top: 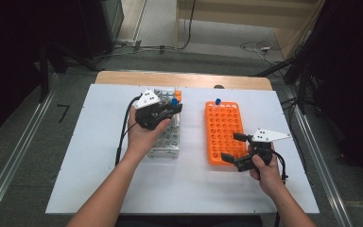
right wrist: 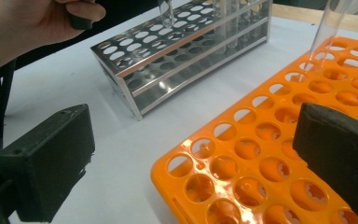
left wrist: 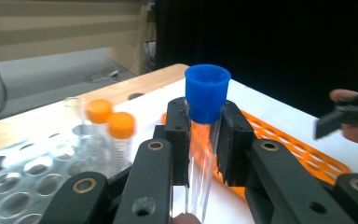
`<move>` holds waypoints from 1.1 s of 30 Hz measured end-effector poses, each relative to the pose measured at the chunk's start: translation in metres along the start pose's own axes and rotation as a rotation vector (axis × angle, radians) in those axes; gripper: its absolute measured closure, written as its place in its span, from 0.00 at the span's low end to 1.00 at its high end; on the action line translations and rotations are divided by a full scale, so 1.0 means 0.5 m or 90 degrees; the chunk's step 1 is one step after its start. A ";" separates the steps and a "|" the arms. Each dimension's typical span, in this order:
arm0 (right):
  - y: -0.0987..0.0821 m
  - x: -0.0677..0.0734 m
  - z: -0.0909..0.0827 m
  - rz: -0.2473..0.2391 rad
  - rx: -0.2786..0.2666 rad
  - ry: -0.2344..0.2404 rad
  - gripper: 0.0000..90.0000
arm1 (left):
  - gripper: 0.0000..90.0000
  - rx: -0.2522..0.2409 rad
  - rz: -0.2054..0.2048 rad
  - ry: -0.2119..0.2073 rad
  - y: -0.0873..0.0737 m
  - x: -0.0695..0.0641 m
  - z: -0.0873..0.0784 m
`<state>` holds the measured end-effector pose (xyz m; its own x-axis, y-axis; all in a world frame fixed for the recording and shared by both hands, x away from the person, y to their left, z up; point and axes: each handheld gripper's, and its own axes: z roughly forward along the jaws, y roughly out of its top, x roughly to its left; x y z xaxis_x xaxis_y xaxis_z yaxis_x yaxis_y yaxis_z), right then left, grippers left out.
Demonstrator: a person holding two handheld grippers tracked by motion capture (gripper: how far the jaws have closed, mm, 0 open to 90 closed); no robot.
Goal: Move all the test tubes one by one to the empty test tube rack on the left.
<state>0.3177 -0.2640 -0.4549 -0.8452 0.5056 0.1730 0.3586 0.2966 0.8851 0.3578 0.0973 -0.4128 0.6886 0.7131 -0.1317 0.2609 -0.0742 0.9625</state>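
While one blue-capped tube (top: pixel 218 101) already stands in the orange rack (top: pixel 224 132), left gripper (left wrist: pixel 205 140) clamps another above the metal rack (top: pixel 166 137), orange-capped ones (left wrist: pixel 109 123) waiting; right gripper (top: pixel 237 149) gapes empty.

Glossy orange plastic rack (right wrist: pixel 279 154); shiny metal rack (right wrist: pixel 177 60); clear tube (left wrist: pixel 200 158)

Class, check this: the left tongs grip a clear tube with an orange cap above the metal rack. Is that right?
Not quite: the cap is blue, not orange. The left gripper view shows the left tongs shut on the clear blue-capped tube above the metal rack.
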 end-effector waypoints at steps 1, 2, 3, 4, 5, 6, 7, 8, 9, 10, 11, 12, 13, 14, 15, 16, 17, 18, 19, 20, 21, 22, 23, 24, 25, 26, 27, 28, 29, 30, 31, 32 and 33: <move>-0.002 -0.004 0.000 0.003 0.000 -0.003 0.00 | 0.86 -0.003 -0.003 0.006 -0.001 0.005 0.003; -0.003 -0.005 0.001 0.004 0.002 -0.005 0.00 | 0.86 -0.007 -0.008 0.012 -0.001 0.011 0.005; -0.003 -0.005 0.001 0.004 0.002 -0.005 0.00 | 0.86 -0.009 -0.012 0.015 -0.002 0.016 0.008; -0.004 -0.007 0.002 0.006 0.001 -0.006 0.00 | 0.86 -0.012 -0.015 0.021 -0.002 0.020 0.012; -0.005 -0.007 0.002 0.008 0.003 -0.006 0.00 | 0.86 -0.015 -0.015 0.026 -0.002 0.024 0.015; -0.005 -0.007 0.002 0.008 0.003 -0.006 0.00 | 0.86 -0.019 -0.019 0.030 -0.003 0.027 0.019; -0.006 -0.008 0.003 0.007 0.004 -0.007 0.00 | 0.86 -0.020 -0.019 0.034 -0.003 0.029 0.023; -0.007 -0.008 0.004 0.008 0.006 -0.007 0.00 | 0.86 -0.021 -0.018 0.040 -0.002 0.031 0.026; -0.007 -0.008 0.004 0.008 0.006 -0.007 0.00 | 0.86 -0.021 -0.016 0.048 -0.002 0.033 0.029; -0.008 -0.008 0.005 0.009 0.007 -0.006 0.00 | 0.86 -0.020 -0.017 0.051 -0.002 0.035 0.033; -0.008 -0.009 0.005 0.009 0.007 -0.006 0.00 | 0.86 -0.020 -0.016 0.055 -0.002 0.037 0.037; -0.008 -0.009 0.005 0.009 0.007 -0.006 0.00 | 0.86 -0.021 -0.015 0.059 -0.002 0.038 0.040; -0.010 -0.009 0.006 0.009 0.008 -0.006 0.00 | 0.86 -0.022 -0.013 0.064 -0.001 0.038 0.044; -0.010 -0.009 0.006 0.009 0.008 -0.006 0.00 | 0.86 -0.024 -0.013 0.064 -0.001 0.039 0.047; -0.010 -0.009 0.006 0.008 0.008 -0.006 0.00 | 0.86 -0.024 -0.013 0.067 -0.001 0.040 0.051; -0.011 -0.010 0.006 0.011 0.010 -0.007 0.00 | 0.86 -0.021 -0.012 0.070 -0.001 0.040 0.053; -0.011 -0.010 0.006 0.011 0.010 -0.007 0.00 | 0.86 -0.018 -0.009 0.074 -0.004 0.042 0.058; -0.012 -0.011 0.006 0.011 0.010 -0.007 0.00 | 0.86 -0.018 -0.009 0.074 -0.004 0.042 0.058; -0.012 -0.011 0.006 0.011 0.010 -0.009 0.00 | 0.86 -0.009 -0.006 0.080 -0.009 0.044 0.062; -0.012 -0.012 0.006 0.011 0.010 -0.009 0.00 | 0.86 -0.009 -0.006 0.080 -0.009 0.044 0.062; -0.012 -0.012 0.006 0.011 0.010 -0.009 0.00 | 0.86 -0.006 -0.003 0.082 -0.011 0.044 0.064; -0.013 -0.013 0.005 0.012 0.008 -0.010 0.00 | 0.86 -0.003 -0.001 0.087 -0.012 0.044 0.066; -0.013 -0.013 0.005 0.012 0.008 -0.010 0.00 | 0.86 0.001 -0.002 0.086 -0.014 0.045 0.067; -0.013 -0.013 0.005 0.011 0.009 -0.011 0.00 | 0.86 0.002 -0.002 0.087 -0.014 0.046 0.067; -0.013 -0.013 0.006 0.012 0.010 -0.013 0.00 | 0.86 0.008 -0.001 0.088 -0.015 0.046 0.067; -0.013 -0.013 0.006 0.012 0.010 -0.014 0.00 | 0.85 0.012 -0.002 0.090 -0.016 0.046 0.068; -0.013 -0.013 0.006 0.012 0.010 -0.014 0.00 | 0.85 0.019 0.000 0.090 -0.017 0.047 0.068; -0.014 -0.014 0.006 0.011 0.010 -0.014 0.00 | 0.85 0.029 -0.001 0.092 -0.018 0.046 0.069; -0.014 -0.014 0.007 0.009 0.010 -0.015 0.00 | 0.85 0.033 -0.001 0.093 -0.019 0.046 0.068; -0.014 -0.014 0.007 0.009 0.011 -0.016 0.00 | 0.85 0.039 -0.001 0.092 -0.019 0.046 0.068; -0.014 -0.014 0.007 0.009 0.011 -0.016 0.00 | 0.85 0.042 -0.002 0.092 -0.019 0.046 0.068; -0.015 -0.015 0.008 0.011 0.011 -0.018 0.00 | 0.84 0.046 -0.001 0.094 -0.019 0.045 0.068; -0.015 -0.015 0.008 0.013 0.011 -0.018 0.00 | 0.82 0.051 0.001 0.095 -0.019 0.044 0.068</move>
<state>0.3228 -0.2666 -0.4644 -0.8259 0.5347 0.1791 0.3836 0.3000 0.8734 0.3936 0.0901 -0.4330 0.5829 0.8079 -0.0873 0.3163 -0.1266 0.9402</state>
